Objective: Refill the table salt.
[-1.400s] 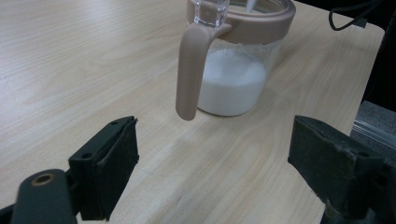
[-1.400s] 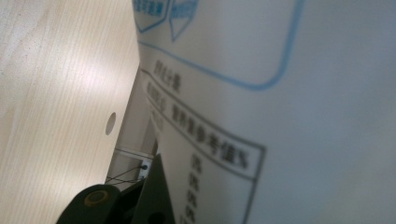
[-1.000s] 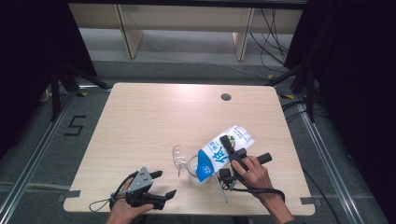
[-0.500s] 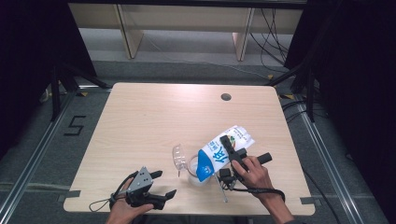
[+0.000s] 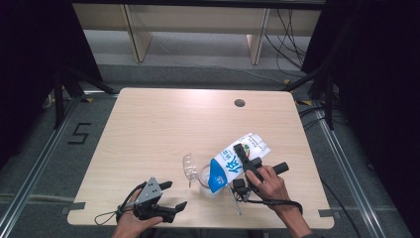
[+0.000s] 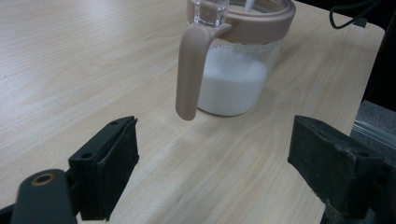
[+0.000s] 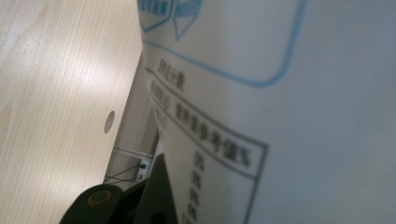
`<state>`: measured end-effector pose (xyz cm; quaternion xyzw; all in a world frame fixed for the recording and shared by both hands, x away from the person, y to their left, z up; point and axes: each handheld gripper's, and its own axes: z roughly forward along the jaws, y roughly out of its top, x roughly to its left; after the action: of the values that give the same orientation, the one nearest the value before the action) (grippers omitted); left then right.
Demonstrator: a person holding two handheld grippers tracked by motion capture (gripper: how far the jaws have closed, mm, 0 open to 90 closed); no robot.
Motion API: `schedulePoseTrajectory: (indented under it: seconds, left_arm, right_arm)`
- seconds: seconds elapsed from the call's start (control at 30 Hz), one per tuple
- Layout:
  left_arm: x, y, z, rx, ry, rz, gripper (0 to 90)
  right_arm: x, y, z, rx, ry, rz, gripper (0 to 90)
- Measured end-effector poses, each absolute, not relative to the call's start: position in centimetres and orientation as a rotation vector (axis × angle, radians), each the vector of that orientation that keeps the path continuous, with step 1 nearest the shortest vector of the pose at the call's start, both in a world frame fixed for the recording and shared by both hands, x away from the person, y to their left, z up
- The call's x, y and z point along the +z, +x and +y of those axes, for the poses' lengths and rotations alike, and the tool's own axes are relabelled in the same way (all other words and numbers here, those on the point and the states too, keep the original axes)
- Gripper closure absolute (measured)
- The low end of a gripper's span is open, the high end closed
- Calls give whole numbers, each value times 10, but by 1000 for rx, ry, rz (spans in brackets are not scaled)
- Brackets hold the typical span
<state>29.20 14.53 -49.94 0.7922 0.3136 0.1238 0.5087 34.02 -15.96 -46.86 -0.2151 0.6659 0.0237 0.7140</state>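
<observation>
We are pouring: low and right of centre in the high view, our right gripper (image 5: 246,163) is clamping the tilted milk carton (image 5: 233,161) over the half-filled jug (image 6: 233,70). Our left gripper (image 5: 171,196), jaws apart, is waiting at the lower left. Next we judge the carton needs tipping back upright.

Milk carton (image 5: 235,159) and lidded jug (image 6: 238,70)
Carton: white-blue, tipped spout-down over jug. Jug: clear, beige handle, partly filled with milk.
</observation>
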Motion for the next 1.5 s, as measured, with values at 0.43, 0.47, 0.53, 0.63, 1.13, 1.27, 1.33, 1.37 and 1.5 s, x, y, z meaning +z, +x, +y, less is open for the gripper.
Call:
schedulePoseTrajectory:
  seconds: [0.43, 0.47, 0.53, 0.63, 1.13, 1.27, 1.33, 1.37, 1.5]
  left_arm:
    - [-500, 292, 145, 300, 1910, 756, 152]
    - [-500, 292, 145, 300, 1909, 756, 152]
    - [-499, 292, 145, 300, 1910, 756, 152]
    - [-500, 292, 145, 298, 1909, 755, 152]
    - [-499, 292, 145, 300, 1910, 755, 152]
    - [-499, 292, 145, 301, 1910, 754, 152]
    - [-500, 292, 145, 297, 1908, 758, 153]
    - [-499, 292, 145, 299, 1910, 754, 152]
    - [-500, 292, 145, 299, 1910, 755, 152]
  right_arm:
    - [-468, 340, -160, 53, -471, 1482, 765]
    - [-468, 340, -160, 54, -472, 1483, 765]
    - [-468, 340, -160, 54, -472, 1482, 766]
    - [-468, 340, -160, 54, -471, 1481, 766]
    - [-469, 341, -162, 67, -450, 1485, 771]
    - [-468, 341, -161, 59, -460, 1484, 771]
    - [-468, 341, -162, 61, -460, 1483, 771]
    - [-468, 341, -162, 60, -459, 1483, 772]
    - [-468, 341, -162, 63, -459, 1484, 772]
